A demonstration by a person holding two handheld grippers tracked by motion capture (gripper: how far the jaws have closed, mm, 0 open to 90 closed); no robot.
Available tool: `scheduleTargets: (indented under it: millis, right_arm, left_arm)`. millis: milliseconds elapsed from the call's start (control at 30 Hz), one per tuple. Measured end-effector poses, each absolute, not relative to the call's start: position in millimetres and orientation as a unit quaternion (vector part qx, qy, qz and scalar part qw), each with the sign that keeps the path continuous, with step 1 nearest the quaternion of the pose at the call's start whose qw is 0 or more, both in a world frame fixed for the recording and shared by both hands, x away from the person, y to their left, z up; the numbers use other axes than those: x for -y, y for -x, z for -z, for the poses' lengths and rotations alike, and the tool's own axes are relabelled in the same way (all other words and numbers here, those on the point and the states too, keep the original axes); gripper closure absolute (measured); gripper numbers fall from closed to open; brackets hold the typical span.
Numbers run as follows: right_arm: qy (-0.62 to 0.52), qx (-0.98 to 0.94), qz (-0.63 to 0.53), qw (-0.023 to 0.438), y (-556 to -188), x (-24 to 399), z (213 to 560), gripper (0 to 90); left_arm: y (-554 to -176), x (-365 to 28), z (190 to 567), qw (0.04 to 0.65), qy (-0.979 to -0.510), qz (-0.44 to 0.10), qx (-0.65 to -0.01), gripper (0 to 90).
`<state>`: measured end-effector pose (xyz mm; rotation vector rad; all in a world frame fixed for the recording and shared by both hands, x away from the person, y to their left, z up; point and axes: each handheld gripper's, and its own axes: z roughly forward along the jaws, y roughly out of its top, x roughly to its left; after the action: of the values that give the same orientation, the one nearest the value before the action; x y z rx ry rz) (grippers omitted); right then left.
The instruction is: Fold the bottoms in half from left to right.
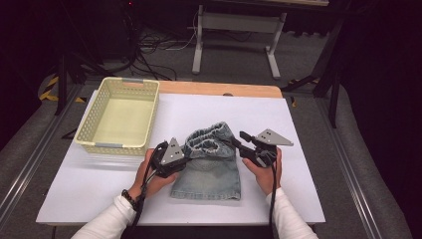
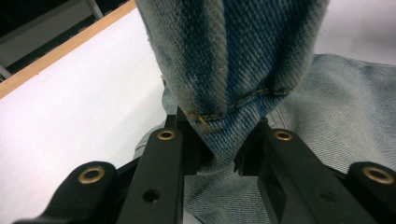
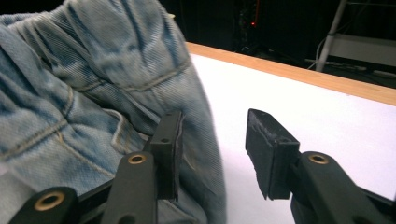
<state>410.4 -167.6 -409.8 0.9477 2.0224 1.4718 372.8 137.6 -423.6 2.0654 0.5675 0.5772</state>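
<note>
A light blue denim garment (image 1: 211, 172) with an elastic waistband lies on the white tabletop (image 1: 303, 194), its waist end lifted and bunched. My left gripper (image 1: 187, 154) is at the garment's left side, shut on a fold of the denim (image 2: 233, 56); the cloth is pinched between the pads of this gripper (image 2: 217, 161). My right gripper (image 1: 239, 143) is at the waistband's right side with its jaws apart. In the right gripper view its left pad rests against the denim (image 3: 93, 84) and its right pad stands free over the table, so the right gripper (image 3: 212, 149) is open.
A pale yellow plastic basket (image 1: 119, 145) with nothing in it stands at the back left of the tabletop. A wooden table edge (image 1: 219, 88) runs along the far side. Beyond it, a white metal frame (image 1: 199, 45) and cables lie on the dark floor.
</note>
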Motion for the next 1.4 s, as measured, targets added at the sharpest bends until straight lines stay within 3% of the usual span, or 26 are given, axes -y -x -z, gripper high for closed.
scheduleTargets:
  millis: [200, 367, 600, 900, 967, 1267, 1400]
  right_arm:
    - [-0.323, -0.750, -0.535, 0.215, -409.3, 158.9, 409.1, 58.9]
    - [-0.330, -0.731, -0.547, 0.240, -406.3, 169.5, 400.1, 59.1]
    - [-0.358, -0.720, -0.531, 0.267, -419.8, 175.8, 396.9, 74.5]
    - [-0.338, -0.760, -0.508, 0.224, -431.6, 156.6, 407.8, 86.4]
    - [-0.326, -0.767, -0.506, 0.221, -427.9, 154.8, 407.2, 87.6]
    - [-0.292, -0.787, -0.503, 0.204, -407.1, 155.6, 406.4, 88.2]
    - [-0.279, -0.790, -0.507, 0.202, -399.5, 156.4, 403.5, 88.1]
  left_arm:
    - [-372.3, -137.9, 423.3, 0.444, -0.835, -0.233, -0.227, 76.3]
    - [-371.9, -139.0, 424.6, 0.443, -0.835, -0.232, -0.228, 76.5]
    - [-369.5, -139.8, 426.1, 0.441, -0.838, -0.230, -0.226, 76.0]
    - [-364.0, -142.6, 426.3, 0.434, -0.841, -0.234, -0.224, 71.3]
    - [-363.0, -143.8, 425.5, 0.434, -0.841, -0.233, -0.223, 68.0]
    - [-355.1, -153.8, 419.1, 0.431, -0.841, -0.224, -0.237, 38.2]
    - [-348.1, -155.2, 418.6, 0.423, -0.842, -0.231, -0.241, 31.6]
